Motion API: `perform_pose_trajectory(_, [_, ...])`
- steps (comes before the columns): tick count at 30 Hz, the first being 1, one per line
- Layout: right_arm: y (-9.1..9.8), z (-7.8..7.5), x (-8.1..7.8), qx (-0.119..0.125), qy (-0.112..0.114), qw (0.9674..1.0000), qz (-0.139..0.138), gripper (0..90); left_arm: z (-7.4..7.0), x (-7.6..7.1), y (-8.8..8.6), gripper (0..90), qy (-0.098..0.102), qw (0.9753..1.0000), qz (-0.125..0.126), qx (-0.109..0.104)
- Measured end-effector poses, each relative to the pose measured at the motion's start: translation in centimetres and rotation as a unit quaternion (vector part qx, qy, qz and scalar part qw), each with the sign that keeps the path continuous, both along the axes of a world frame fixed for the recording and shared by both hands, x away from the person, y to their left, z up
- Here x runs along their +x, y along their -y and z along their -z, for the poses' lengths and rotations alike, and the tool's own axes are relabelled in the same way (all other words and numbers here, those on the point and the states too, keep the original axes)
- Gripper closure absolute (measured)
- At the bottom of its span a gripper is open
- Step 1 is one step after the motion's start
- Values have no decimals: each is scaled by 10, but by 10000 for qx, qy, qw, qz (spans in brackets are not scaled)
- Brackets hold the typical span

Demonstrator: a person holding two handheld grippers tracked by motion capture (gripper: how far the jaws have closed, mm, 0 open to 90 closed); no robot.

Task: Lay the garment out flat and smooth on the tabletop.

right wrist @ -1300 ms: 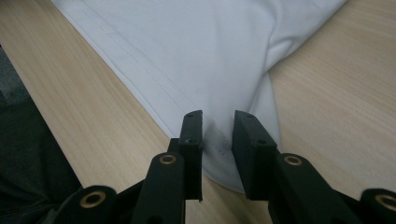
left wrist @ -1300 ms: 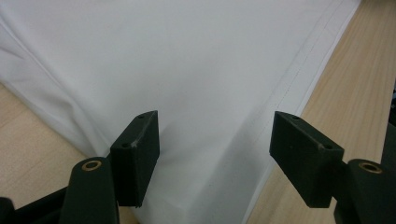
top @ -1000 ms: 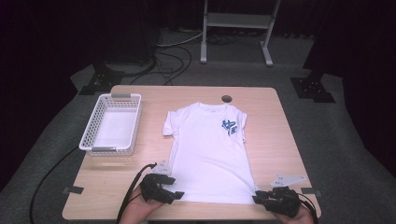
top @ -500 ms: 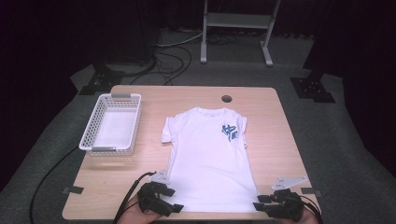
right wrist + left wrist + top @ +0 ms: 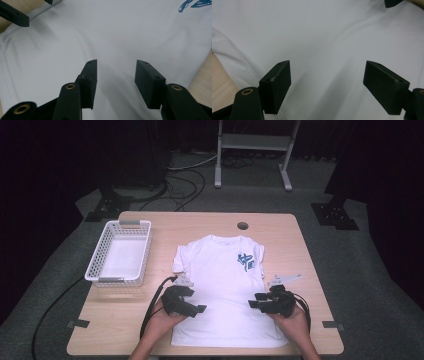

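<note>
A white T-shirt with a blue print lies flat on the wooden table, collar at the far end. My left gripper hovers over the shirt's left side, pointing inward. In the left gripper view the left gripper is open above plain white cloth, and its jaws have just been opening. My right gripper is over the shirt's right side, facing the left one. The right gripper is open too, jaws just widened, with only the shirt lying under them.
A white mesh basket stands at the table's left, its inside bare. A small round hole sits near the far edge. Black cables trail off the near-left edge. Dark floor, stands and a metal frame lie beyond the table.
Both grippers have moved from the shirt's near hem corners away from the person and inward over its middle. Their jaws stand wider. The shirt lies a little nearer the front edge.
</note>
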State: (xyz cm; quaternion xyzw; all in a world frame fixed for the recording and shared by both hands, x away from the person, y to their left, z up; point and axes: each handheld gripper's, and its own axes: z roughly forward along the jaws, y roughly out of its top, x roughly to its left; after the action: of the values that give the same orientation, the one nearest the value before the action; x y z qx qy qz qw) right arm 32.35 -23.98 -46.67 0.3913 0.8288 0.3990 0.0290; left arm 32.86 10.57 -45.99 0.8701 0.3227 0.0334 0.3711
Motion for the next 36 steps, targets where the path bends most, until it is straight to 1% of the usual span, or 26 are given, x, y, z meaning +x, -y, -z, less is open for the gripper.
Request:
perform_pose_trajectory(1, [-2,1,2,7,-22,10000,-26,522,2,1,-1,214,-38,10000,-37,55])
perform_pose_trajectory(3, [-5,3,4,-11,-62,9999,-84,521,7,1,-3,214,-122,9999,-42,76])
perform_pose_trajectory(4, [-6,4,4,-27,-71,9999,-104,521,8,0,-4,214,-77,10000,-48,32])
perform_pose_trajectory(5, [-8,6,4,-56,-108,9998,-136,520,8,-2,-5,214,-72,10000,-69,6])
perform_pose_trajectory(6, [-9,7,4,-58,-75,9998,-172,517,8,-3,-6,214,-69,9999,-70,16])
perform_pose_trajectory(10, [-10,8,0,-18,-81,9998,-206,516,8,-10,-7,209,-24,10000,-52,67])
perform_pose_trajectory(12, [-11,8,-5,-22,-49,9996,-262,516,9,-15,-9,205,-22,10000,-47,25])
perform_pose_trajectory(15, [-12,9,-13,10,-29,9994,-343,517,9,-22,-11,205,-96,9999,-23,-23])
perform_pose_trajectory(18, [-14,8,-22,-35,-11,9991,-422,516,8,-29,-12,205,-119,9999,44,18])
perform_pose_trajectory(21, [-16,8,-29,-66,-42,9989,-460,512,7,-35,-13,205,-155,9998,142,46])
perform_pose_trajectory(22, [-16,8,-31,-98,-20,9987,-495,510,7,-35,-13,203,-158,9997,162,57])
perform_pose_trajectory(24, [-17,6,-33,-117,-89,9985,-525,500,7,-35,-12,203,-144,9997,176,43])
perform_pose_trajectory(26, [-17,4,-31,-171,-84,9985,-520,495,6,-33,-11,203,-107,9998,176,-28])
perform_pose_trajectory(28, [-14,1,-27,24,-56,9990,-446,492,5,-30,-9,203,-70,9998,156,-67])
perform_pose_trajectory(29, [-12,-1,-23,89,-57,9991,-408,488,5,-28,-8,202,-58,9998,160,-64])
perform_pose_trajectory(30, [-9,-3,-19,92,-40,9994,-332,485,5,-28,-8,198,-58,9998,160,-64])
perform_pose_trajectory(32, [-3,-8,-8,224,-86,9996,-170,478,6,-24,-6,190,-41,9999,98,-129])
perform_pose_trajectory(34, [4,-11,3,286,-84,9996,-2,477,7,-23,-5,189,-25,9999,82,-97])
perform_pose_trajectory(36, [12,-14,15,296,-74,9994,185,466,8,-23,-5,189,2,9999,111,34])
